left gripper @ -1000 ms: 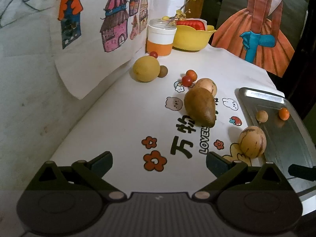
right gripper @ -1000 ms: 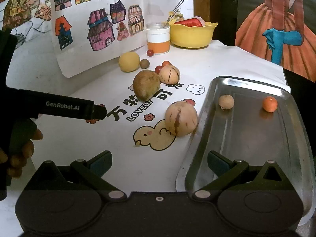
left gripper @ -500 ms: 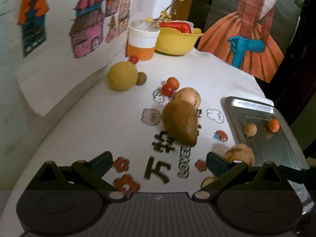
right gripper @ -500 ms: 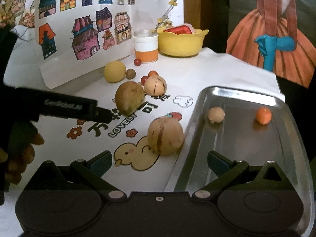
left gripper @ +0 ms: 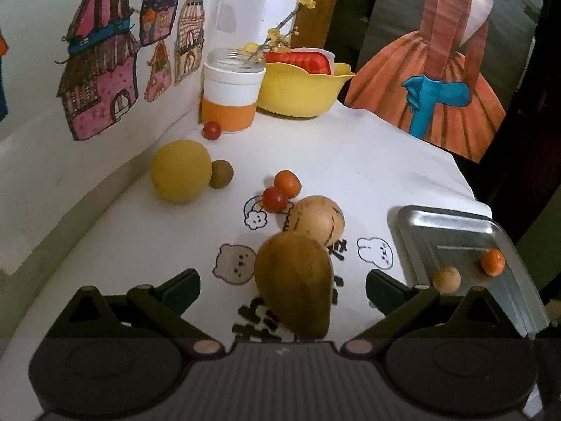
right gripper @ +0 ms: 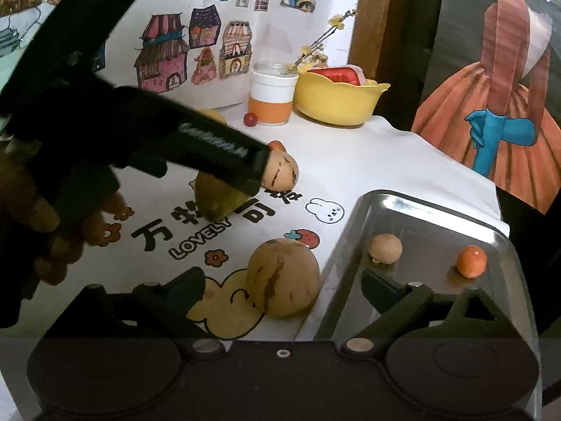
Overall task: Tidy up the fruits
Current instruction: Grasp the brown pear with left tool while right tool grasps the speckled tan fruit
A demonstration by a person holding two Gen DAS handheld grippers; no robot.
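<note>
In the left wrist view my left gripper (left gripper: 282,286) is open, with a brown oval fruit (left gripper: 294,287) lying between its fingers, untouched. Just behind it sit a tan striped round fruit (left gripper: 317,221), two cherry tomatoes (left gripper: 273,199), a yellow round fruit (left gripper: 180,171) and a small brown ball (left gripper: 221,173). In the right wrist view my right gripper (right gripper: 284,289) is open around a second tan striped fruit (right gripper: 284,277), which lies beside the metal tray (right gripper: 350,238). The tray holds a small tan ball (right gripper: 385,248) and a small orange fruit (right gripper: 471,260).
A white-and-orange cup (left gripper: 231,94), a red ball (left gripper: 211,130) and a yellow bowl (left gripper: 301,87) stand at the back against the wall with drawings. The left gripper's black body (right gripper: 196,144) and a hand cross the right wrist view. The table edge drops off behind the tray.
My left gripper has moved forward until the brown oval fruit lies between its fingers. My right gripper has closed in on the striped fruit beside the tray. Both stay open.
</note>
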